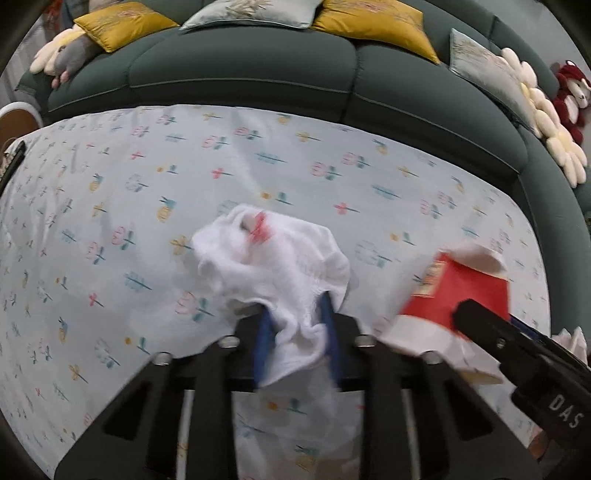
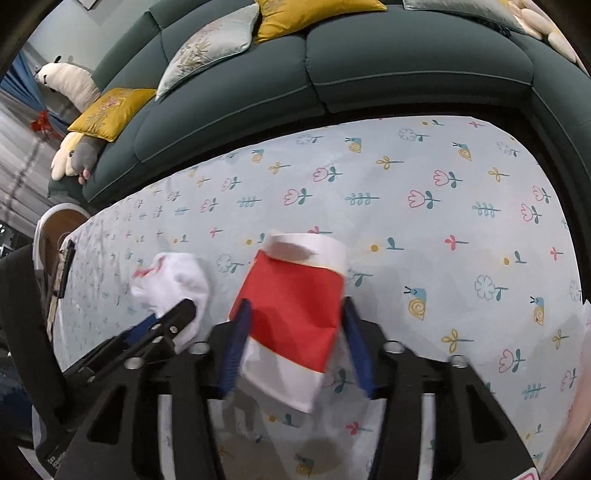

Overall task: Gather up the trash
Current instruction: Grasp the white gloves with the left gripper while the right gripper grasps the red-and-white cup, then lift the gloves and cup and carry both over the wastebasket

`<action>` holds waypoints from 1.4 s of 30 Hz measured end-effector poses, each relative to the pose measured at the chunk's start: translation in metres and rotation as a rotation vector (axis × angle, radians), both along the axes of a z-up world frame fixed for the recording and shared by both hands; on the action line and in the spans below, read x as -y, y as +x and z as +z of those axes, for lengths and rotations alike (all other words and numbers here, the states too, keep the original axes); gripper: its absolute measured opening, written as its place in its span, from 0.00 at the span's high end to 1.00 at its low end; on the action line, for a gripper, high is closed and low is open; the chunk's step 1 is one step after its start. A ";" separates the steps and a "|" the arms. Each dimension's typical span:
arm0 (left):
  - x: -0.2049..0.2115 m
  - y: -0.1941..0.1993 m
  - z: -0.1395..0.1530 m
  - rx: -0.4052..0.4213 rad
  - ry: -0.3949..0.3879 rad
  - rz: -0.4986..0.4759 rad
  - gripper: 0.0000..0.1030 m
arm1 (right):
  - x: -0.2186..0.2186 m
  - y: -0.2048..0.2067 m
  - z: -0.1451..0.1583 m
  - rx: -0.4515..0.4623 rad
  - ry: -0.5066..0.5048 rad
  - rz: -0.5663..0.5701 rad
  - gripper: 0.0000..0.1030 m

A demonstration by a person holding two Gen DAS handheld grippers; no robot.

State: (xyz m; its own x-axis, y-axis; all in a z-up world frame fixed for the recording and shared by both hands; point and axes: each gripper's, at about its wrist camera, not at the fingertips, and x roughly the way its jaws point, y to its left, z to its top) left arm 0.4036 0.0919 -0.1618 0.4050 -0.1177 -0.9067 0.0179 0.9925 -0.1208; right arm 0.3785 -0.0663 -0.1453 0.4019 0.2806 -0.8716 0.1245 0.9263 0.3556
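So closest to the cameras: the left hand-held gripper (image 1: pixel 295 332) has its blue pads (image 1: pixel 264 341) pinched together on a crumpled white tissue (image 1: pixel 273 266), the one with a pinkish-red smear near its top. The tissue bunches up above the pads and a tail of it hangs down between them. Right next to it, the right hand-held gripper (image 2: pixel 295 332) is clamped on a squashed red-and-white paper cup (image 2: pixel 295 314), blue pads pressing on both sides, the white rim pointing away from the camera and crumpled in. The two sit just beside each other; from the right wrist view you can see the left one's black finger poking in with the tissue at its tip. Both pieces of trash are over the tabletop (image 2: pixel 424 229), which is covered in a pale blue cloth printed with tulips, snails and little leaves; can't really tell if they're touching it or slightly off it. Bit of white crumpled stuff (image 1: pixel 572 339) at the right edge of the left view, too cut off to say what. Further back there's a dark green sofa (image 1: pixel 258 66) wrapping around the tabletop, with mustard-yellow cushions (image 1: pixel 122 22), pale embroidered ones and a few plush toys at the ends.
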 end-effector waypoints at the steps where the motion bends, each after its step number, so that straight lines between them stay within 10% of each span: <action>1: 0.003 -0.003 0.003 0.003 0.000 -0.006 0.82 | 0.001 -0.003 0.003 0.004 0.005 0.001 0.64; 6: 0.018 -0.021 0.019 0.029 0.007 -0.032 0.84 | 0.003 -0.017 0.023 0.036 0.007 0.023 0.77; 28: 0.161 -0.124 0.131 0.162 -0.015 -0.229 0.84 | 0.148 -0.149 0.149 0.229 -0.087 -0.155 0.77; 42: 0.293 -0.200 0.149 0.189 -0.018 -0.448 0.83 | 0.275 -0.245 0.156 0.239 -0.113 -0.366 0.77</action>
